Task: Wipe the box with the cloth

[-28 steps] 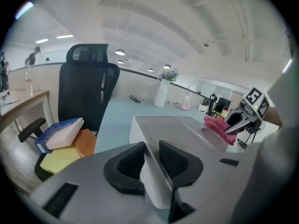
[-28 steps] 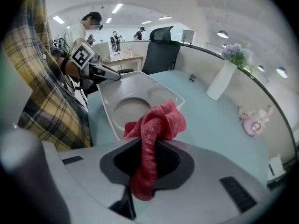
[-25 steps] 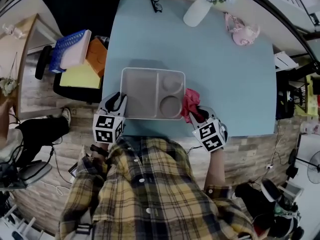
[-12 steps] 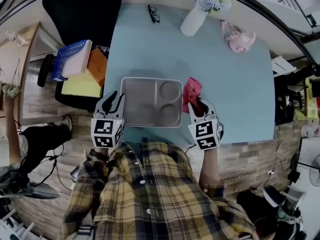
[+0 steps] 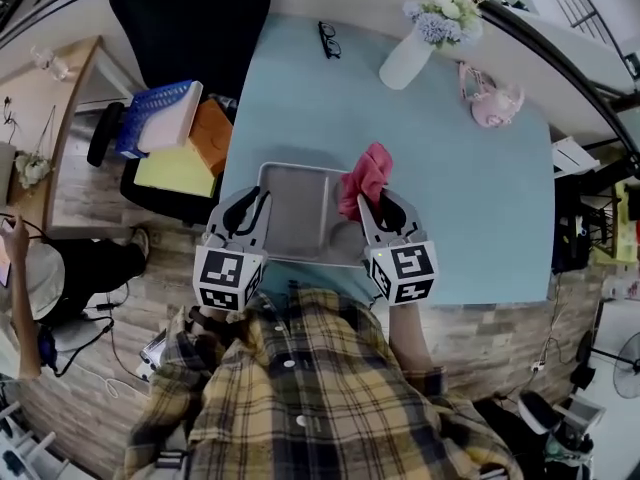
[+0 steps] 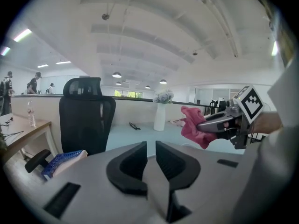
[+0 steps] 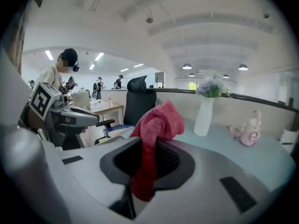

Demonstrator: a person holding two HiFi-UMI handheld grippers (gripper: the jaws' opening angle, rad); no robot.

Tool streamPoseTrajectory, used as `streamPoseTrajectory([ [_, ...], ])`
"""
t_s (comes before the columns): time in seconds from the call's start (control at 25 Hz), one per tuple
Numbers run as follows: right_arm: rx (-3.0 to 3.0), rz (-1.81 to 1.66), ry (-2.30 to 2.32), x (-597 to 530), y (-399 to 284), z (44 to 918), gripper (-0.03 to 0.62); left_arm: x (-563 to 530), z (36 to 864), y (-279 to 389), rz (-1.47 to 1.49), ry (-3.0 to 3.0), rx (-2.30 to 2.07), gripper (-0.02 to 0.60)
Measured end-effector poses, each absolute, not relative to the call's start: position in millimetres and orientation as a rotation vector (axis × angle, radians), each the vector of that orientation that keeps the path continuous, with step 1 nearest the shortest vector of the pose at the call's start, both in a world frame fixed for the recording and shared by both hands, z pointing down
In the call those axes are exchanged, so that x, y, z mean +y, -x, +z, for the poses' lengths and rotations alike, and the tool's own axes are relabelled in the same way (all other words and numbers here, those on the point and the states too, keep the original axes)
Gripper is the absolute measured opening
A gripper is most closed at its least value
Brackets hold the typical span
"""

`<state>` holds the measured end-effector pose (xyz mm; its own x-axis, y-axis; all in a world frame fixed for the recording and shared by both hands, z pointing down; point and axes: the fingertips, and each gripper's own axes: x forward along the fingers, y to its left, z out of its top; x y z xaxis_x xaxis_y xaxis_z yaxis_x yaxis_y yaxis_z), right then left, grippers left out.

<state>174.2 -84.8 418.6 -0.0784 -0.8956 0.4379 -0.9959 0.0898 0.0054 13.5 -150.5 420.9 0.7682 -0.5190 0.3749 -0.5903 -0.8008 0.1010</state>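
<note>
The box is a grey divided tray lying on the light-blue table near its front edge. My right gripper is shut on a red cloth, which bunches up above the jaws over the tray's right side. My left gripper hovers at the tray's left edge. Its jaws have just been closing and now stand a narrow gap apart, with nothing visible between them. In the left gripper view, the right gripper with the cloth shows to the right.
At the table's far edge lie black glasses, a white vase of flowers and a pink teapot. A black chair and a blue basket with orange and yellow items stand left of the table.
Both grippers have risen. The right one has carried the cloth left, from beside the tray to over its right side. The left gripper stays by the tray's left edge.
</note>
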Motion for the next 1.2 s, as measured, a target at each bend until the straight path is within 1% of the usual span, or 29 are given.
streamPoseTrajectory([
  [0.2,-2.137,0.429,-1.911,-86.4,-163.3,407.1,0.071,-153.4,406.3,-12.2,0.42,-2.76,-0.88,0.026],
  [0.56,-2.055,0.354,-1.937,-71.2,-173.1,409.7,0.071,-153.1,399.6,-12.0,0.384,-2.766,-0.873,-0.009],
  [0.88,-2.038,0.31,-1.979,-62.7,-178.8,406.4,0.071,-150.7,398.8,-15.9,0.372,-2.773,-0.845,-0.009],
  [1.2,-2.016,0.338,-1.988,-57.5,-181.2,411.2,0.069,-147.9,399.6,-15.2,0.373,-2.778,-0.832,-0.009],
])
